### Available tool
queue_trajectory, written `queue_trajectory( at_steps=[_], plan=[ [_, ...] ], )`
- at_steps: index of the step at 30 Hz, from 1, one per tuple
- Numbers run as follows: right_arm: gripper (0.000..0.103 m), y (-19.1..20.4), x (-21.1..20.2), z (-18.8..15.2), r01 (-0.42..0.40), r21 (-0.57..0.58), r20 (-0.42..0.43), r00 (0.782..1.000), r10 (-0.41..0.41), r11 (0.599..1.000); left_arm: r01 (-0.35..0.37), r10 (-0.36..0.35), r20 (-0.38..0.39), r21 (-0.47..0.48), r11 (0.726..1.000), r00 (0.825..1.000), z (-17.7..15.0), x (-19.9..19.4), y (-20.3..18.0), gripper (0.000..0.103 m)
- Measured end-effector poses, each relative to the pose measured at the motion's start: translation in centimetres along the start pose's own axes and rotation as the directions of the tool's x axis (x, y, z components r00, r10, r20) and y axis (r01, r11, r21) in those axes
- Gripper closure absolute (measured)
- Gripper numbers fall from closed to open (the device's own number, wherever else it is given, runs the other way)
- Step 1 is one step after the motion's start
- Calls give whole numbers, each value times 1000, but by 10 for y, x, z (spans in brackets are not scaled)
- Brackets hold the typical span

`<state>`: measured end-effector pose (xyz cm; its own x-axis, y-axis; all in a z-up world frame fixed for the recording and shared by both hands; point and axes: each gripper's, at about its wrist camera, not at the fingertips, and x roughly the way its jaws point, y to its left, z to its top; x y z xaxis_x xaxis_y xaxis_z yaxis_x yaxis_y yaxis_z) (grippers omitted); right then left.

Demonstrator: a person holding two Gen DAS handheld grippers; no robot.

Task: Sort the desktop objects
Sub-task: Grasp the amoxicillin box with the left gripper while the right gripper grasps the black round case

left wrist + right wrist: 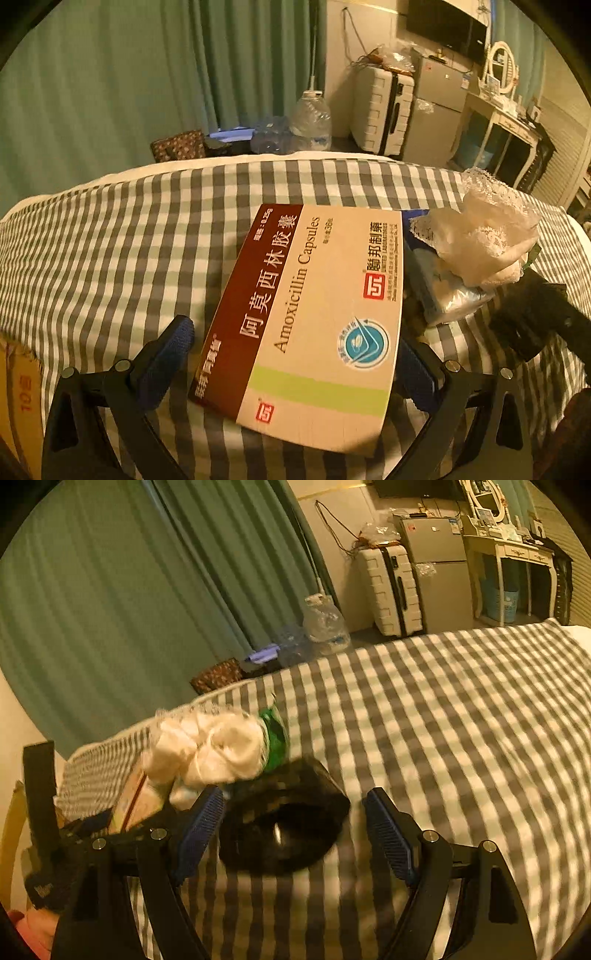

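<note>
In the left wrist view a cream and dark red Amoxicillin Capsules box (314, 317) lies between the fingers of my left gripper (295, 354). The jaws stand wide and the left pad (166, 358) is clear of the box, so the gripper is open. Right of the box lie a blue foil packet (439, 291) and a white lace cloth (487, 240). In the right wrist view my right gripper (295, 823) is open around a black round object (284, 823) on the checked cloth (443, 720); neither pad touches it. The white lace cloth (210, 749) and a green item (275, 738) lie just beyond.
The surface is covered by a grey and white checked cloth (110, 240). A cardboard box (18, 398) stands at the left edge. Behind are green curtains (129, 74), water bottles (310, 122), a white suitcase (380, 110) and a small fridge (439, 99).
</note>
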<state>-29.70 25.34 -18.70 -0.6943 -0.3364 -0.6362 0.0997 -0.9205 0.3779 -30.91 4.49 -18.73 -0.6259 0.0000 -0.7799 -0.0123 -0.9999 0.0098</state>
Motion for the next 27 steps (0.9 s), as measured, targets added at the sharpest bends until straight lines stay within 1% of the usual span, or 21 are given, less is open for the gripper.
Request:
queue_trajectory(
  at_steps=[1, 2, 3, 5, 8, 11, 14, 15, 17, 19, 20, 21, 23, 24, 25, 26, 27],
  plan=[
    [25, 0, 3, -1, 3, -1, -13, 1000, -3, 1000, 10, -10, 3, 3, 1000, 1000, 1, -1, 1, 8],
    [34, 1, 3, -1, 5, -14, -11, 1000, -5, 1000, 17, -18, 6, 11, 1000, 1000, 1, -2, 1, 17],
    [38, 3, 2, -1, -4, -22, -7, 1000, 4, 1000, 7, -7, 8, 19, 1000, 1000, 2, -2, 1, 18],
    [38, 9, -1, -3, 17, -53, 0, 1000, -17, 998, -9, 9, 5, 30, 1000, 1000, 2, -5, 3, 18],
    [38, 15, -6, -9, 44, -85, 21, 999, -43, 995, -15, 15, 2, 14, 1000, 1000, -2, -16, 8, 19],
    [38, 19, -17, -14, 77, -81, 26, 997, -75, 994, -22, 22, 1, -6, 1000, 1000, -6, -35, 13, 19],
    [38, 22, -34, -19, 83, -58, 22, 996, -82, 995, -30, 31, 4, -9, 999, 1000, -9, -62, 17, 21],
    [38, 24, -39, -21, 83, -53, 17, 996, -82, 995, -32, 32, 10, -12, 999, 999, -11, -71, 18, 27],
    [39, 31, -54, -26, 89, -52, 18, 996, -89, 995, -22, 23, 22, -16, 1000, 1000, -14, -94, 20, 55],
    [39, 41, -68, -28, 78, -59, 19, 997, -77, 995, -24, 24, 5, -18, 1000, 1000, -17, -115, 21, 55],
    [39, 48, -74, -31, 74, -66, 14, 997, -73, 995, -23, 23, -3, -11, 1000, 1000, -20, -121, 20, 60],
    [39, 56, -82, -38, 72, -78, 11, 997, -72, 994, -25, 25, -1, -5, 1000, 1000, -24, -129, 20, 72],
    [39, 69, -94, -48, 64, -93, 3, 998, -64, 994, 13, -13, -2, -18, 1000, 1000, -34, -144, 24, 73],
    [39, 77, -102, -56, 54, -105, -4, 998, -55, 993, 26, -26, -15, -29, 999, 1000, -41, -149, 26, 73],
    [39, 82, -106, -60, 49, -118, -10, 999, -51, 992, 19, -20, -30, -32, 999, 999, -48, -151, 28, 71],
    [39, 87, -110, -63, 46, -130, -13, 999, -49, 990, 2, -3, -36, -32, 999, 999, -51, -152, 26, 69],
    [39, 92, -115, -67, 43, -145, -15, 999, -45, 988, -12, 11, -40, -31, 999, 999, -57, -152, 27, 61]
  ],
)
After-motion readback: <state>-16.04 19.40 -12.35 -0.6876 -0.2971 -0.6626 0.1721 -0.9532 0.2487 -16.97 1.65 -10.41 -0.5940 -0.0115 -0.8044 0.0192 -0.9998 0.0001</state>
